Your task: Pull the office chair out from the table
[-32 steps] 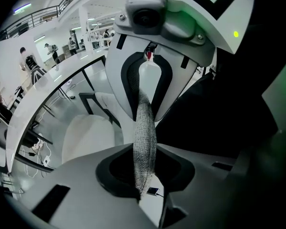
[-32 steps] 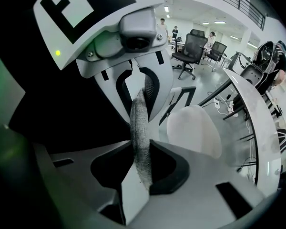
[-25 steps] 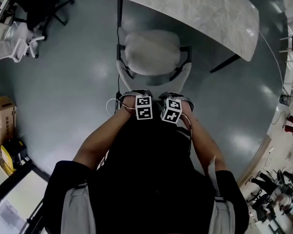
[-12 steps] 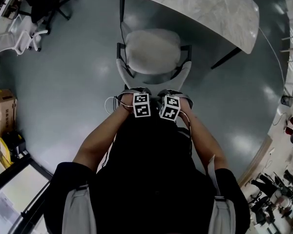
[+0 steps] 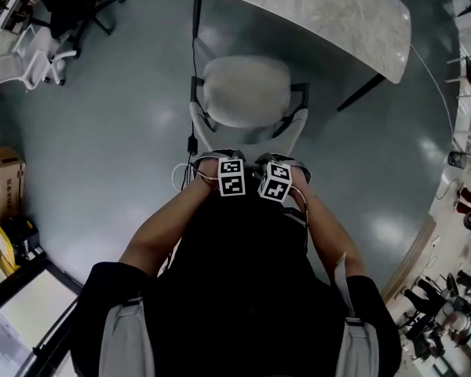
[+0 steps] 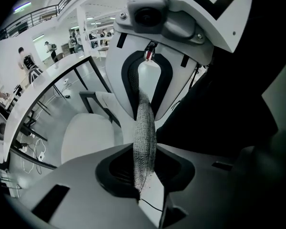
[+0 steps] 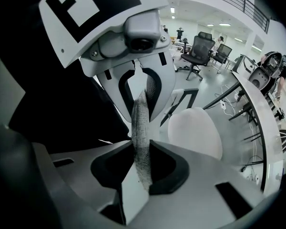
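The office chair has a white seat (image 5: 246,93) and a grey mesh backrest (image 6: 145,123). It stands just in front of the marble-topped table (image 5: 337,14), with its back toward me. My left gripper (image 5: 222,159) and right gripper (image 5: 285,163) sit side by side on the backrest's top edge. In the left gripper view the jaws (image 6: 144,161) are shut on the mesh, and the right gripper faces it from above. The right gripper view shows its jaws (image 7: 142,163) shut on the same mesh strip (image 7: 139,123), with the seat (image 7: 195,132) beyond.
A black table leg (image 5: 365,93) slants down to the right of the chair. Other office chairs (image 5: 23,61) stand at the far left, and a cardboard box (image 5: 4,183) is at the left edge. A cable (image 5: 192,144) hangs beside the chair.
The chair has rolled a little away from the table edge toward me, widening the gap between seat and tabletop. Both grippers keep their hold on the backrest.
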The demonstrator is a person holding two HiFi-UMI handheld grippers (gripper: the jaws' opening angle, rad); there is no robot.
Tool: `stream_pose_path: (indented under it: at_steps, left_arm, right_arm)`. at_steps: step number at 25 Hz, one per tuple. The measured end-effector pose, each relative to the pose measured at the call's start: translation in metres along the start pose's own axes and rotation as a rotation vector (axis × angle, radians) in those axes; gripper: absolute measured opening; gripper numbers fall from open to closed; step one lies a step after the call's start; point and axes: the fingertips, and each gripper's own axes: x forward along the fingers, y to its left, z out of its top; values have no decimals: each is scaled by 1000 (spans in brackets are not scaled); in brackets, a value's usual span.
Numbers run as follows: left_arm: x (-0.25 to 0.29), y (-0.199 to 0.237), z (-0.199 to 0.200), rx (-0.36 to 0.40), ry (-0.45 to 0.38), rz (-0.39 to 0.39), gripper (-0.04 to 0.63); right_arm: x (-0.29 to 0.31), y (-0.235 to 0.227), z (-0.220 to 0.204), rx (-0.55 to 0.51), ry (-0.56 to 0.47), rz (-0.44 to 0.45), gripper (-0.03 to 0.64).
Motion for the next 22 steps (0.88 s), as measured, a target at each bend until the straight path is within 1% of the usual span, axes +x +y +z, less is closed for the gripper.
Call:
stream_pose_path:
  at_steps: [9, 13, 18, 22]
  left_arm:
    - [2, -24, -9, 7, -15, 8, 89]
    - [4, -22, -8, 0, -27, 22, 91]
    - [7, -17, 0, 14, -23, 20, 92]
    - [6, -22, -11, -10, -21, 20, 97]
  right_arm:
    - [5, 25, 6, 49, -4, -15, 94]
    - [6, 24, 4, 68, -13, -42, 94]
    - [5, 17, -4, 70, -11, -41, 94]
    - [13, 24, 5, 90, -19, -14, 95]
